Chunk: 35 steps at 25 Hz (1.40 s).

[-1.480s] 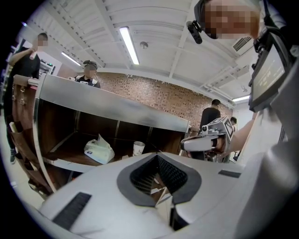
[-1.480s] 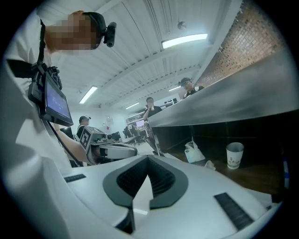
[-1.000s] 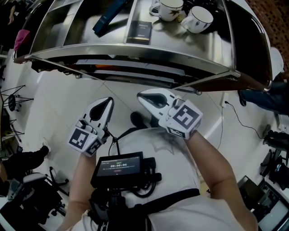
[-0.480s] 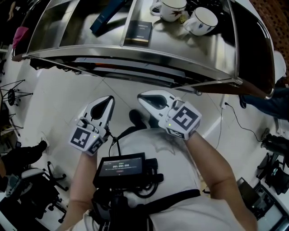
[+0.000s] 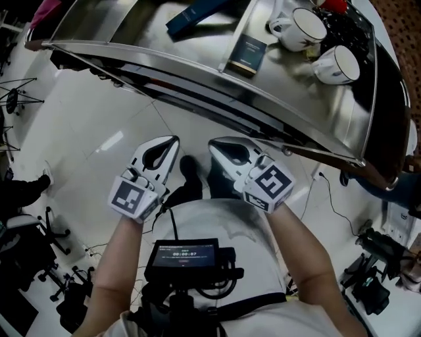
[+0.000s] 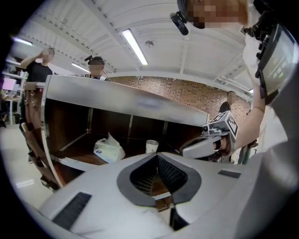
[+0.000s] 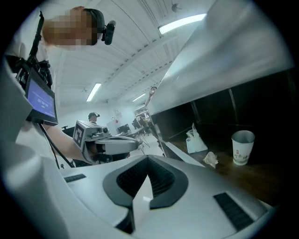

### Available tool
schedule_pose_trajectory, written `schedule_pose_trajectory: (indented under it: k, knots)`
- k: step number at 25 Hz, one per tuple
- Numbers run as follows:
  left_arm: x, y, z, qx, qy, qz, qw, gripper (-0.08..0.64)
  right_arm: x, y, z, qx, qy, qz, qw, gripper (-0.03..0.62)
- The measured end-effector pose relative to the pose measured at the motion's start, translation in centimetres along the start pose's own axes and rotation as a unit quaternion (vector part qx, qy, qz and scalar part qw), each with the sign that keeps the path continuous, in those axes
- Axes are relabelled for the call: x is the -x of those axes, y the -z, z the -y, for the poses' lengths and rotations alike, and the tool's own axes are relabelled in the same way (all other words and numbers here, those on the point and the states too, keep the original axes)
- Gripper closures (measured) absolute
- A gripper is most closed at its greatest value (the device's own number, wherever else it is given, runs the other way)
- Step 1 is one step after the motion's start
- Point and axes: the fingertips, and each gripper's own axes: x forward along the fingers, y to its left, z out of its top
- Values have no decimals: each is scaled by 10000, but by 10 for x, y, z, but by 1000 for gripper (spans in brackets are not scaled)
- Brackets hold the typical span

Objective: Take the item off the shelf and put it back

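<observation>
Left claw [image 6: 156, 154]: pads are pressing together, nothing between them. Right claw [image 7: 148, 158]: likewise pressed together and empty. Both are hanging side by side in front of the person's waist, short of the steel shelf [image 5: 118, 29], touching nothing and pointing toward its lower tier.

On that lower tier a paper cup [image 7: 243, 147] is standing upright. A crumpled scrap [image 7: 210, 159] is lying just beside it and a white bag [image 7: 194, 140] is sitting further along. On the top tier two white mugs [image 5: 308, 27] are sitting at the right end. A small dark box [image 5: 248, 52] is lying near the middle and a long blue box [image 5: 194, 12] to its left.

Judgement: the take-off step is not yet starting. Which article is the item cannot be told, but every candidate is resting on the shelf. Reaching, gripping, lifting off and replacing are all remaining.
</observation>
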Motion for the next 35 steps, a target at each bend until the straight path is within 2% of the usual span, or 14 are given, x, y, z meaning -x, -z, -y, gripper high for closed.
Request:
schedule_pose_trajectory:
  k: [4,10,19,25,32,35]
  knots:
    - [3,24,-11,192,-270,-7,9995,554,-12,17,1,-37,-63,-246,9997,588]
    - [-7,58,-22,284,-479,-120,9984,554,-15,37,2,-111,-46,-585,9982,588]
    - [-57,86,-64,-110,-958,-173,9952,554,-32,67,21,-338,71,-721,9968,588]
    - [-89,88,-86,-377,-1296,-91,9908,552,-31,78,31,-446,223,-708,9962,588]
    - [-120,73,-106,-632,-1675,55,9838,474,-24,82,34,-541,294,-668,9959,588]
    - [-133,68,-112,-894,-1624,117,9826,418,-20,80,40,-612,362,-600,9957,588]
